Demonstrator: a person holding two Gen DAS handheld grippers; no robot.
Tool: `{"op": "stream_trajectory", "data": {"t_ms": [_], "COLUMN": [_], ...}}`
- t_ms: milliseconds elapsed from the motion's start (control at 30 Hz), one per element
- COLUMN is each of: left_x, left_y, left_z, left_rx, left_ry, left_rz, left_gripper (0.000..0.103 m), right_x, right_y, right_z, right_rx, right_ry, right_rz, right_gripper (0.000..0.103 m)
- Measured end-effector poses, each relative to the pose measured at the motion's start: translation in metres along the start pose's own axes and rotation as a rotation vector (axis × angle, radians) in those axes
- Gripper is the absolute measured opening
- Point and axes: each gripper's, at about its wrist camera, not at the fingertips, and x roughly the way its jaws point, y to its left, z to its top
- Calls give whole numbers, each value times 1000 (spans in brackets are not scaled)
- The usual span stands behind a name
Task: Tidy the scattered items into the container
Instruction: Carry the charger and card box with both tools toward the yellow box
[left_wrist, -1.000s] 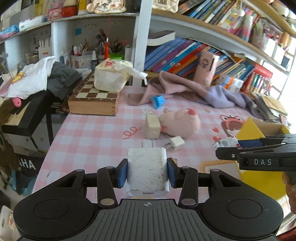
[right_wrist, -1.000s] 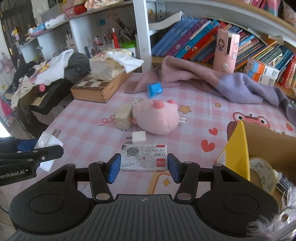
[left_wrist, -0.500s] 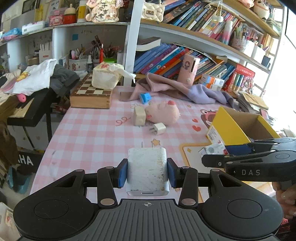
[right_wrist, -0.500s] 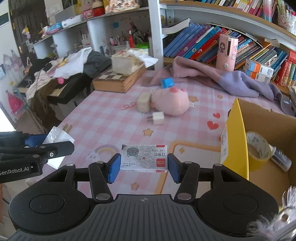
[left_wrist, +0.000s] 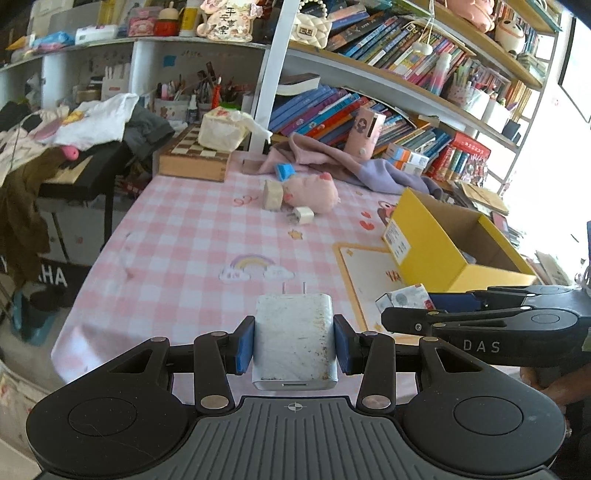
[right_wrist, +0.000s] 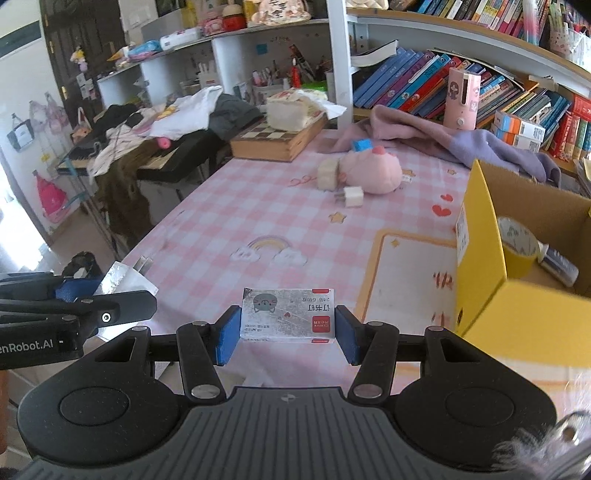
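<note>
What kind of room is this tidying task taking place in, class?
Most likely a home study or child's room: crowded bookshelves, a checked cartoon tablecloth with a pink plush toy, and clothes heaped on a keyboard.

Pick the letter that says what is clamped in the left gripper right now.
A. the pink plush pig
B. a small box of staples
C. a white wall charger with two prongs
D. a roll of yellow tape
C: in the left wrist view the left gripper has its blue pads pressed on both sides of the white wall charger, prongs pointing away from the camera.
</note>
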Motion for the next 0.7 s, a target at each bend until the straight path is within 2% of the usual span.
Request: {"op": "stream_trajectory", "data": {"t_ms": [267,400,700], "left_x": [-17,-12,2], "left_y": [-10,-19,-50], "left_z": [-18,-23,-29], "left_rx": [-7,-7,60], "left_ry": [18,46,94], "left_rz": [-51,-99,-203], "left_gripper": [42,41,42], "right_x": [-26,-38,-66], "right_y": [4,-3,-31], "right_z": [-24,-36,-61], "right_rx": [23,47,151], "right_ry": [18,32,33], "right_rz": [-24,-61,-163], "right_gripper": [52,52,52]}}
